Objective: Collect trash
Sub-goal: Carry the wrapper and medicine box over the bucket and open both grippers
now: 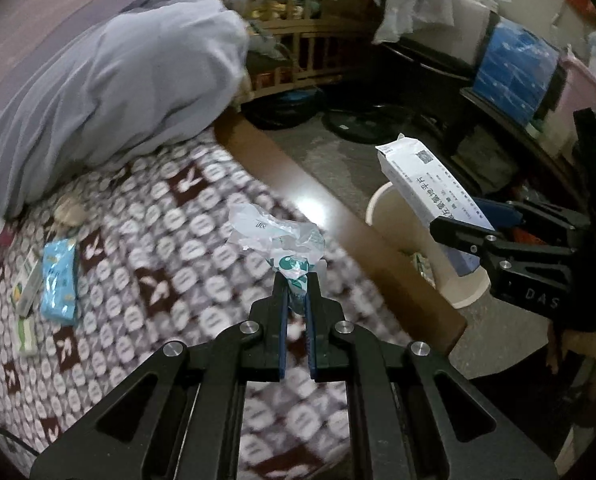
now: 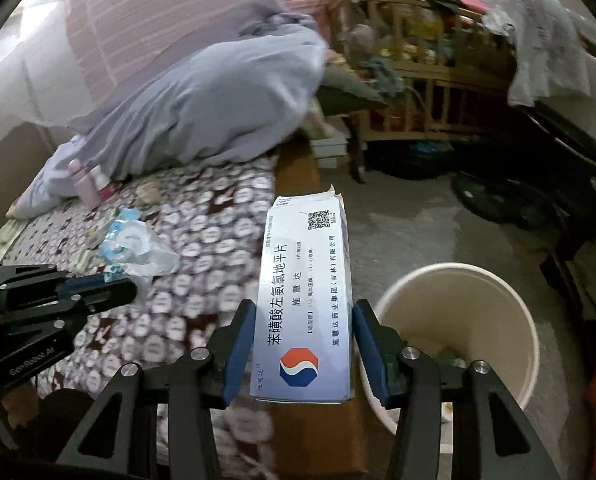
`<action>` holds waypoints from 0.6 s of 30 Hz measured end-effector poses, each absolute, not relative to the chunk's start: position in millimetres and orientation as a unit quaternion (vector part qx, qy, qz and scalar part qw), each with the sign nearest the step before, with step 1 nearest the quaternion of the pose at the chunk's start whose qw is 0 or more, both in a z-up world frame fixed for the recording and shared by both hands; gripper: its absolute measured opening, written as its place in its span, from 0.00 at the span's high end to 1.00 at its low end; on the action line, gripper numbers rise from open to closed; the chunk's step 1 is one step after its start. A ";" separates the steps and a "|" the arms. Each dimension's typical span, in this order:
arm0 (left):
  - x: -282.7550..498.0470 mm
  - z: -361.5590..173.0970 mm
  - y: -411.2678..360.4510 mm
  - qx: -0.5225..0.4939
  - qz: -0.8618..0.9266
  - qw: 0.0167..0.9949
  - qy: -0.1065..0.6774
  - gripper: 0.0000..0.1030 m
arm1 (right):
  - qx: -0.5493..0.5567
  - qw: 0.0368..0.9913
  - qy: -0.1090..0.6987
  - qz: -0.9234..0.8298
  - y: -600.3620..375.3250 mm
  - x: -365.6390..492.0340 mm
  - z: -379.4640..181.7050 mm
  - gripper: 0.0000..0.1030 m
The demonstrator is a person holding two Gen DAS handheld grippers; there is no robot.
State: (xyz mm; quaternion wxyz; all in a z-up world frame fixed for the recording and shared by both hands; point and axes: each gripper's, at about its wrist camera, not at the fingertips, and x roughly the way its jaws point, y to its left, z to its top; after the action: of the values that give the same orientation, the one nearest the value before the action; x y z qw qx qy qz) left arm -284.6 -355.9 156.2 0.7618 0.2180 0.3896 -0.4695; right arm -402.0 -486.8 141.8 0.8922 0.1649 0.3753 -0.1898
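Left tool (image 1: 295,292): we clench a crumpled wrapper (image 1: 281,240), frame centre.
Right tool (image 2: 304,334): we grip the medicine box (image 2: 306,300), probably beside the bin (image 2: 458,280).
Next: centre over bin before releasing.

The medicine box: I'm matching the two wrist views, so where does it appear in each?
Left wrist: medicine box at right, held by the right gripper over the bin.
Right wrist: box at centre, between the fingers.
Shared landmark: the cream bin.

Dim indoor light, motion-blurred bedspread (image 1: 145,248), dark fisheye corners, glare on the wooden bed edge (image 1: 310,204)
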 end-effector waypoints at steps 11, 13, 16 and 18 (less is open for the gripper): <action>-317.2 147.9 -421.7 0.227 -0.518 0.718 0.406 0.95 | 0.198 0.872 0.375 -0.245 -538.5 -446.3 128.4 0.53; -322.2 144.9 -431.7 0.225 -0.526 0.709 0.412 0.95 | 0.207 0.866 0.378 -0.255 -548.9 -453.4 123.4 0.53; -330.2 139.5 -448.1 0.224 -0.535 0.699 0.419 0.95 | 0.216 0.857 0.383 -0.268 -561.1 -461.8 115.3 0.53; -335.2 135.3 -459.0 0.222 -0.540 0.692 0.424 0.95 | 0.223 0.853 0.383 -0.275 -568.4 -467.1 110.5 0.53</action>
State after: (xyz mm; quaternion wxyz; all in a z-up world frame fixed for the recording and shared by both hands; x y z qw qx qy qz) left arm -335.2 -459.0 135.3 0.6922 0.2221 0.4236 -0.5404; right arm -467.1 -568.4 110.5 0.8530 0.2231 0.3832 -0.2752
